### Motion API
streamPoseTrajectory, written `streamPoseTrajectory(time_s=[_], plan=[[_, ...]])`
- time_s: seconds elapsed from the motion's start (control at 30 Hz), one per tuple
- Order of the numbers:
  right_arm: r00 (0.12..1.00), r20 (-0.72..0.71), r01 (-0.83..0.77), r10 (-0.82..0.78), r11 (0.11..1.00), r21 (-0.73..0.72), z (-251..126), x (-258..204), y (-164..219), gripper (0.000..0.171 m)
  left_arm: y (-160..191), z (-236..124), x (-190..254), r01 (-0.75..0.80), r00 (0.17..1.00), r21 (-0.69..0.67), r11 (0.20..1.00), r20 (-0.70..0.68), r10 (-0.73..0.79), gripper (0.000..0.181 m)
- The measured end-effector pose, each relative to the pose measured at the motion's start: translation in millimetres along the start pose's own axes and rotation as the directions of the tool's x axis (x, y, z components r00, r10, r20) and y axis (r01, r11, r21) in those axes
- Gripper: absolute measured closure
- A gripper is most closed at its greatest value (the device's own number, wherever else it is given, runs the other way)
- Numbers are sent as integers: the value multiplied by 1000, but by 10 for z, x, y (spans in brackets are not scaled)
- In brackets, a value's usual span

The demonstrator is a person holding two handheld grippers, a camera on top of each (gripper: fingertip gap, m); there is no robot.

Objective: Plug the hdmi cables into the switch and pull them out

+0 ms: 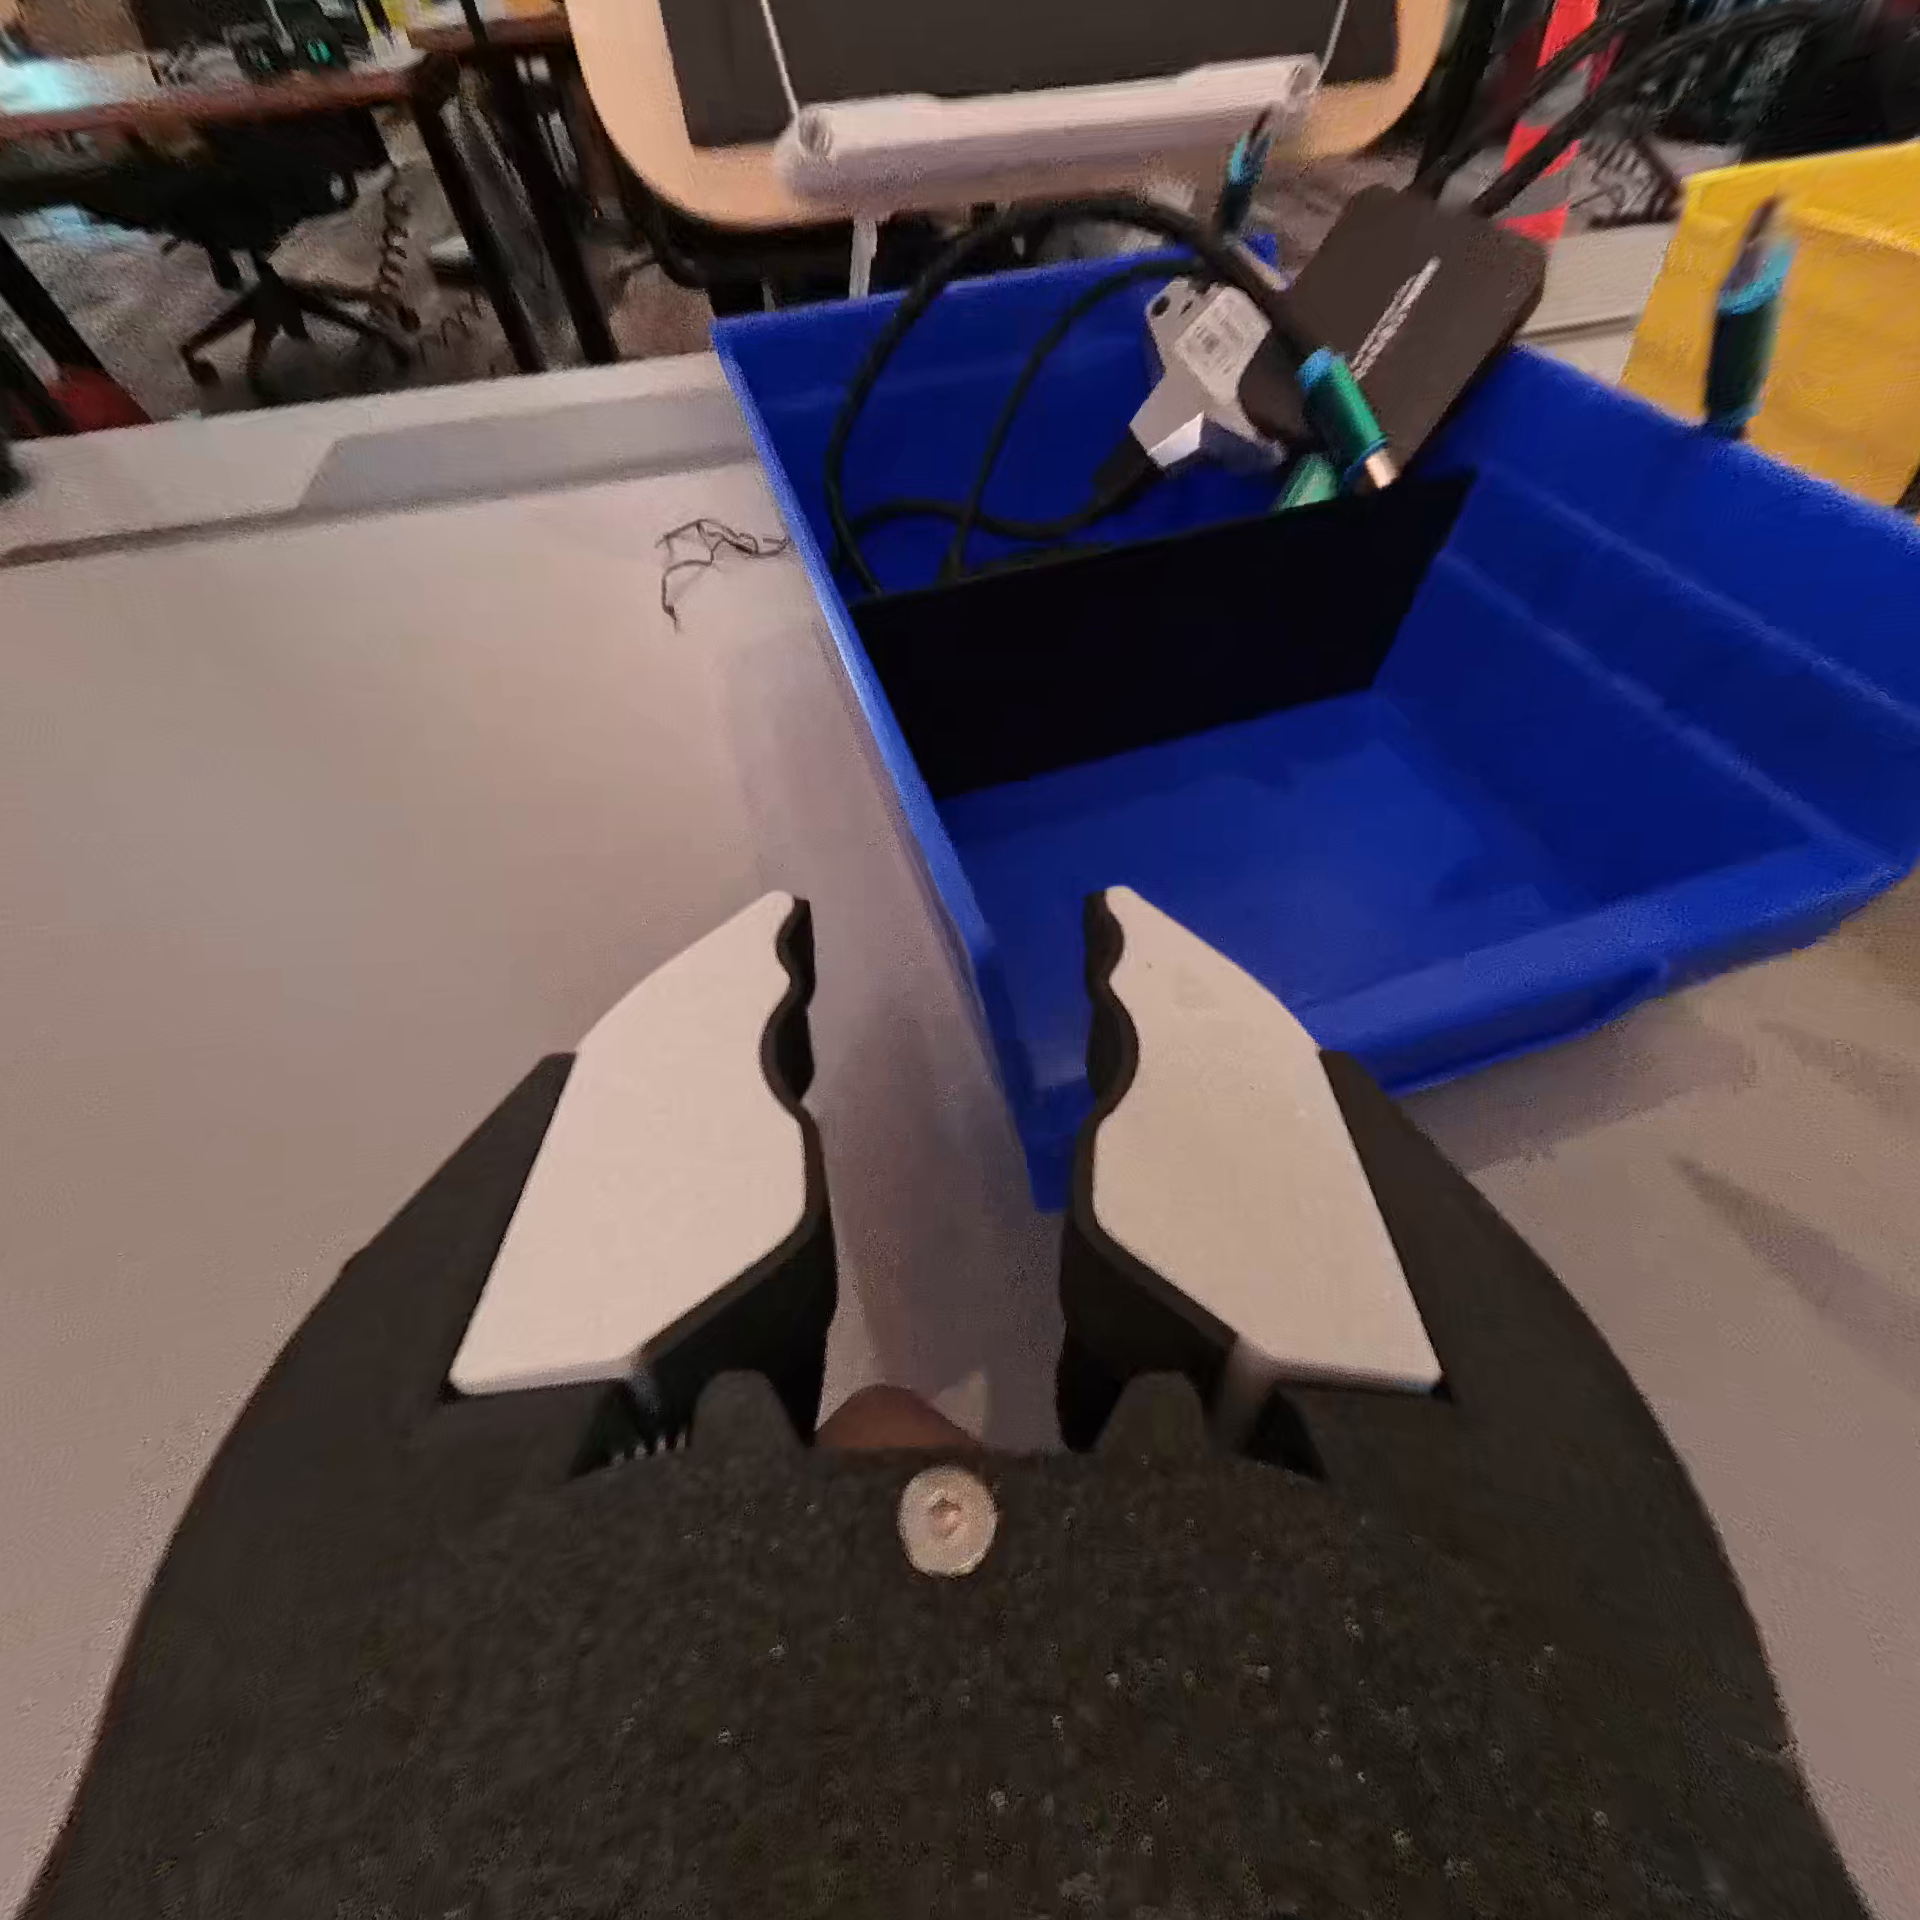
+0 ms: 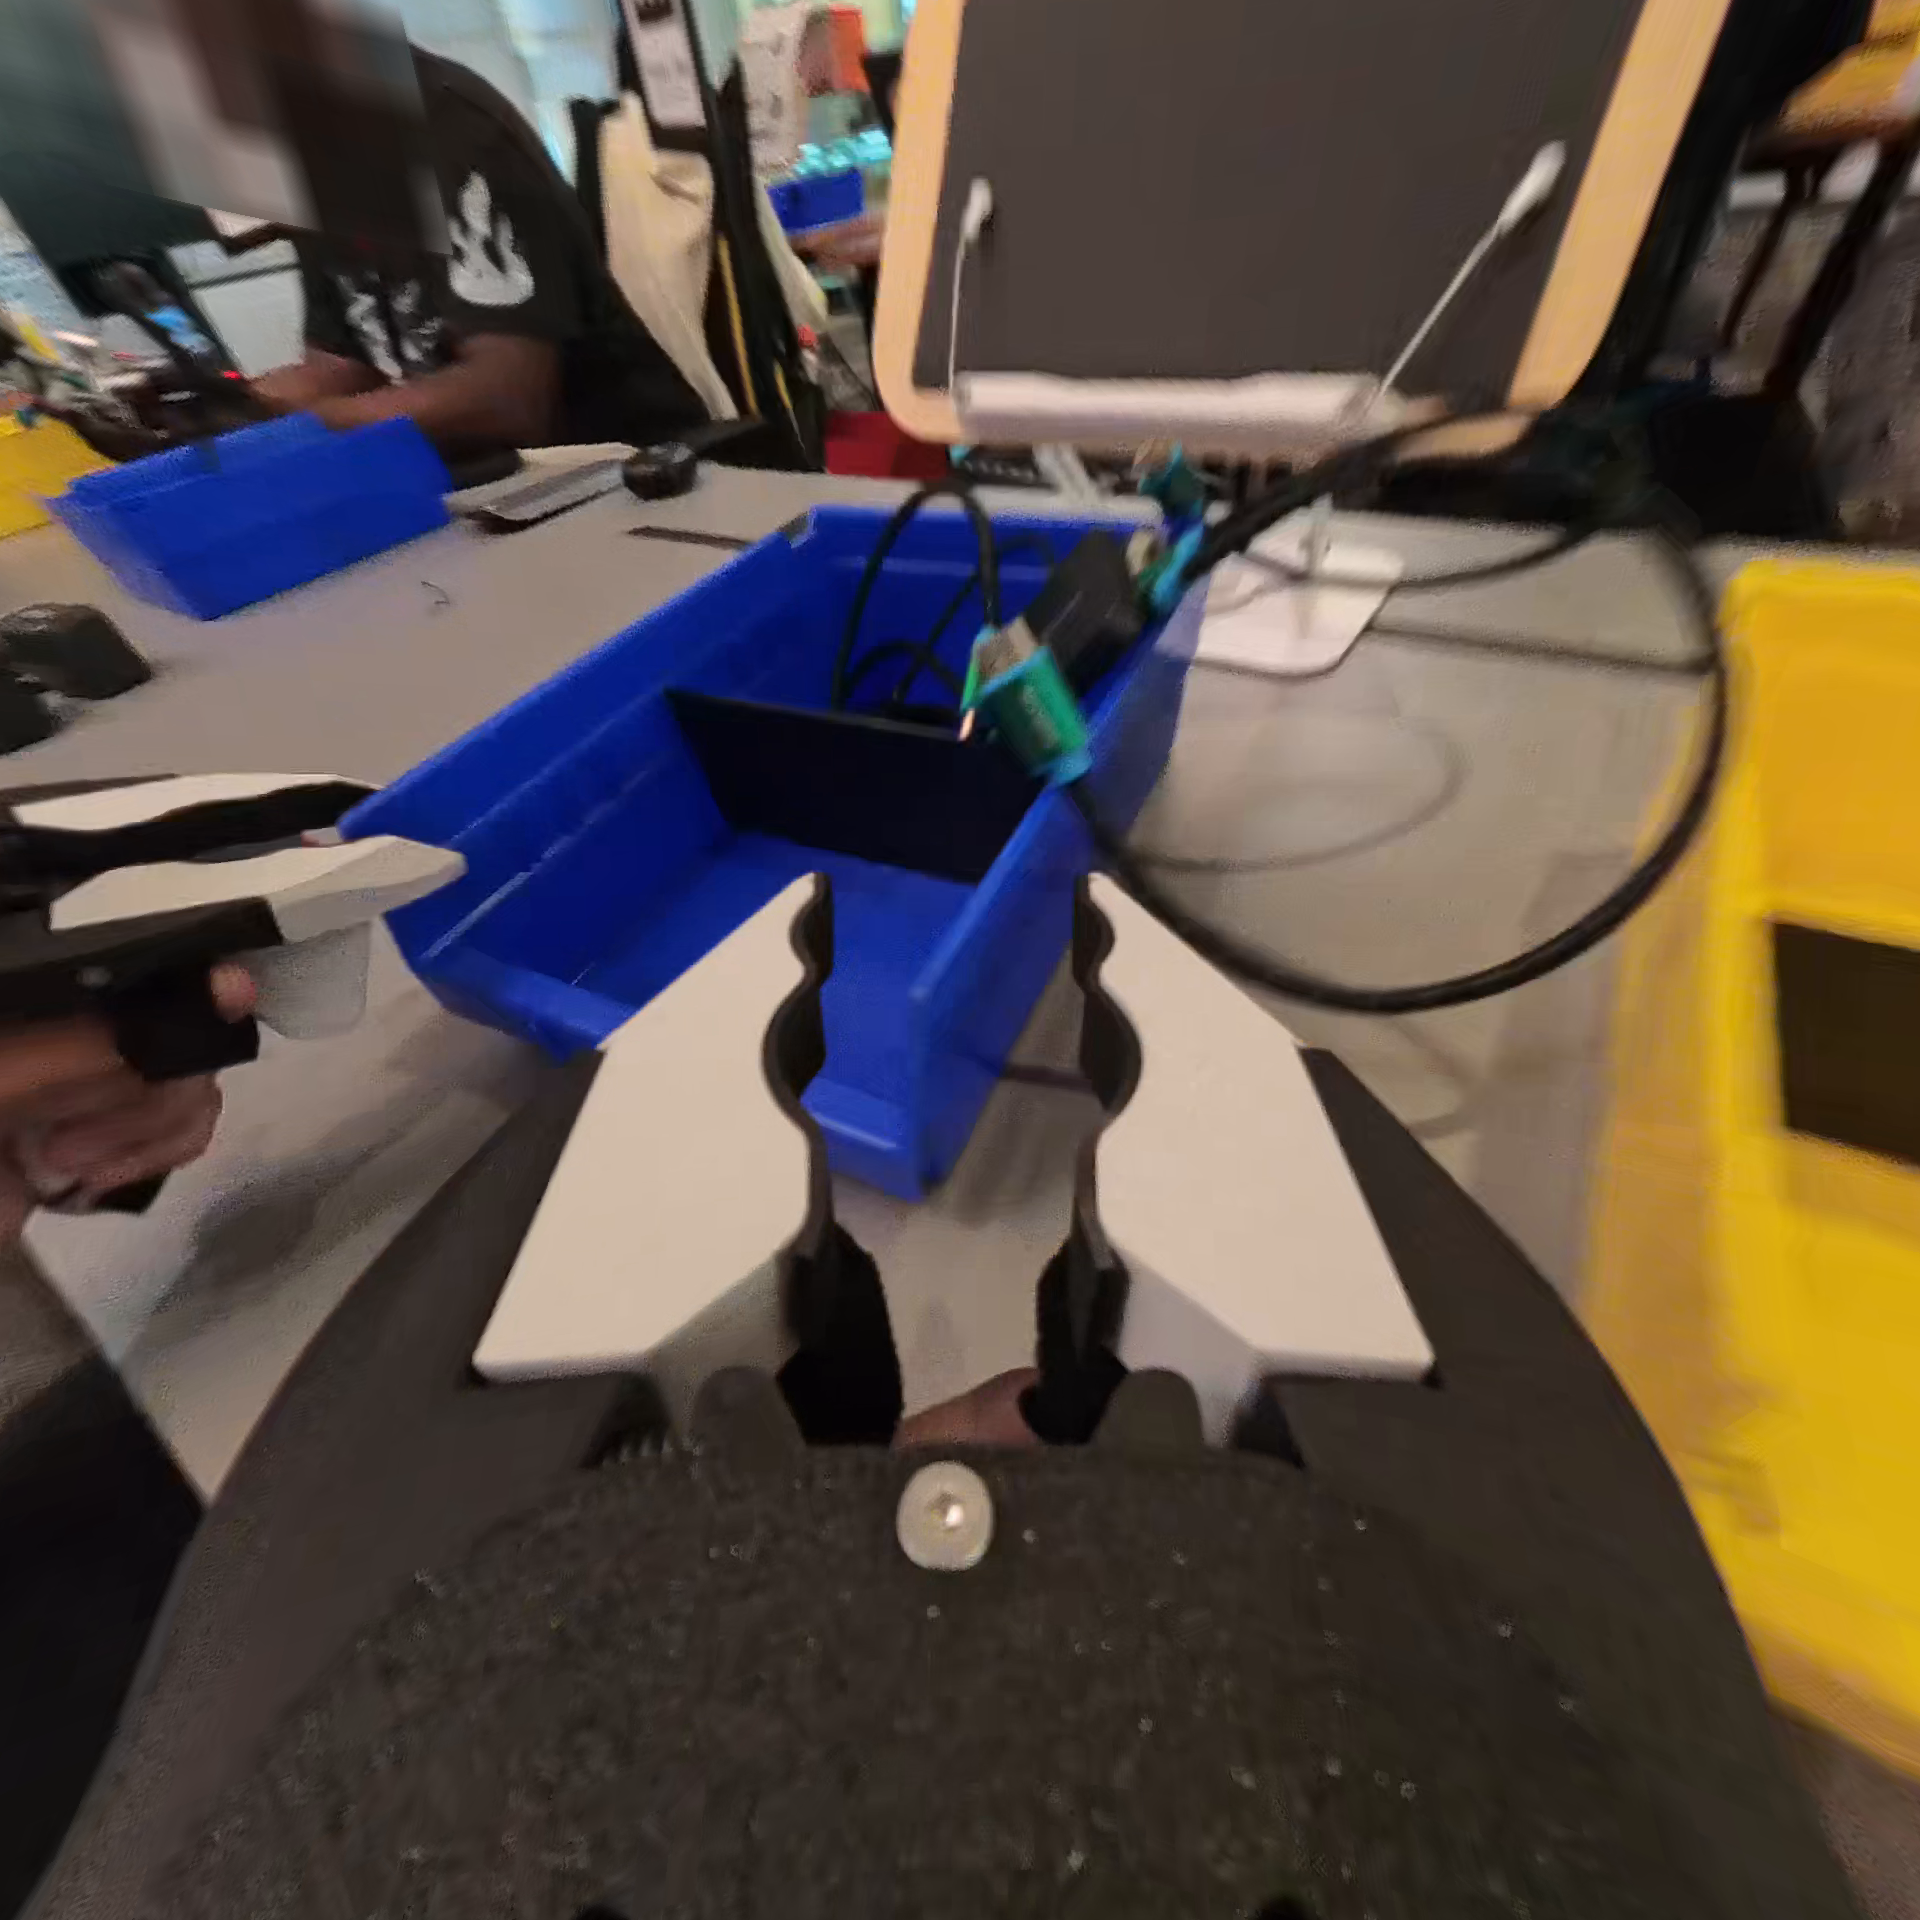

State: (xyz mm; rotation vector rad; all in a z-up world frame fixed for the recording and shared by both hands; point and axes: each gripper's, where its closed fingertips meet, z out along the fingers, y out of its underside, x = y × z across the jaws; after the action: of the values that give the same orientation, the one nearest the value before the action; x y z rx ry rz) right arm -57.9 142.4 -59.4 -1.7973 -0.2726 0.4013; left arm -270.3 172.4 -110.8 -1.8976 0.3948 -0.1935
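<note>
A blue bin stands on the grey table, split by a black divider. In its far compartment a black switch box leans against the rim, with a green-and-blue HDMI plug resting by it and black cables coiled behind. In the right wrist view the bin, the switch and the green plug show ahead. My left gripper is open and empty at the bin's near left corner. My right gripper is open and empty over the bin's near right wall.
A yellow bin stands close on the right. A black cable loops across the table between the bins. A second blue bin sits at the far left near a seated person. A wood-framed board stands behind. The switch is closer to my right gripper, around 15 cm from its tips; the left tips are 20 cm off. The left camera catches it too, in the left wrist view.
</note>
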Motion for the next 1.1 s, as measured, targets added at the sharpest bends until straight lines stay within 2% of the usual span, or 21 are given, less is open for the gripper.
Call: streamPoseTrajectory(time_s=[0.03,0.1,0.2,0.27,0.4,0.53,0.63,0.73,0.9,1.1], plan=[[998,-49,-34,33,999,-24,161,-52,157,125,3,78,-1,-4,1000,-6,1000,-9,4,133],[988,-151,-50,37,996,-78,366,-45,412,123,37,201,74,-25,998,-21,999,-61,24,149],[962,-265,-94,58,988,-125,535,21,553,149,37,261,97,26,996,-23,999,-85,-28,155],[926,-378,-57,0,989,-138,529,120,580,168,39,247,10,17,998,-66,998,-56,-21,171],[882,-456,75,-121,990,-118,394,-110,494,169,14,157,-136,-24,1000,-82,996,-22,22,178],[870,-478,103,-119,993,-59,356,-379,283,168,-146,-10,-375,-59,998,-16,998,7,59,178],[871,-477,139,-122,990,0,485,-700,109,168,-266,-149,-752,-76,996,36,997,44,74,177],[872,-479,130,-101,991,29,746,-1108,1,167,-277,-210,-1267,-78,995,60,995,60,75,177],[898,-430,110,-91,994,20,1321,-1852,20,166,1,-232,-2141,-19,998,36,999,54,17,177],[915,-395,63,-86,995,-72,1891,-2196,314,167,172,-201,-2717,-100,984,-26,995,149,103,177]])
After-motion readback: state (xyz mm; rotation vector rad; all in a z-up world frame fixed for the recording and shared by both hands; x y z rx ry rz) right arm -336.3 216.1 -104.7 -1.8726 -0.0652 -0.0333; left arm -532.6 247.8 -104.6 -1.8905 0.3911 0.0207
